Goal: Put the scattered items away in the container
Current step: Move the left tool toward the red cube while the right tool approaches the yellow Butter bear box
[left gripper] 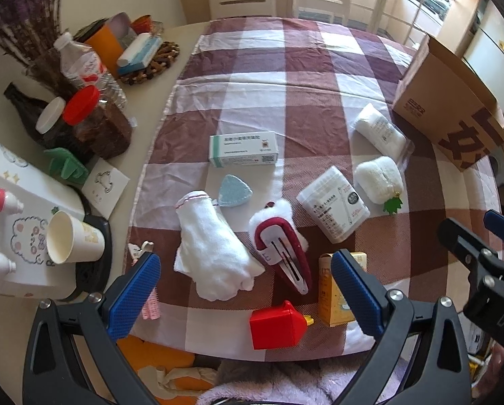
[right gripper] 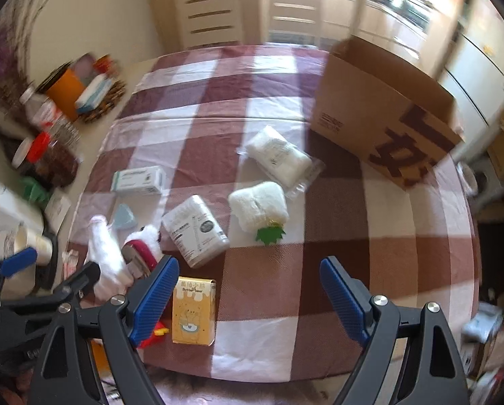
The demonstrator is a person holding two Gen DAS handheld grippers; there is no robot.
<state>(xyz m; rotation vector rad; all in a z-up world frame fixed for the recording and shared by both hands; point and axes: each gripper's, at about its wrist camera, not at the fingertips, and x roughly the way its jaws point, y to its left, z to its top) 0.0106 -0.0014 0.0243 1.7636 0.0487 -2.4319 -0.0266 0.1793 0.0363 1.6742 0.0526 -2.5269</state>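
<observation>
Cardboard box [right gripper: 383, 114] upright, opening skyward

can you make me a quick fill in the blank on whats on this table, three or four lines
1. The cardboard box stands at the far ____ side of the checked cloth.
2. The paper cup beside the cloth lies on its ____.
3. Both the left claw and the right claw are ____ and hold nothing.
4. The leaf tag on the white plush is ____.

Missing words: right; side; open; green

Far left of the tool stood a water bottle [left gripper: 83, 64] and a red-lidded jar [left gripper: 96, 121]. A paper cup [left gripper: 71, 241] lay tipped nearer, beside a green clip [left gripper: 66, 165].
</observation>
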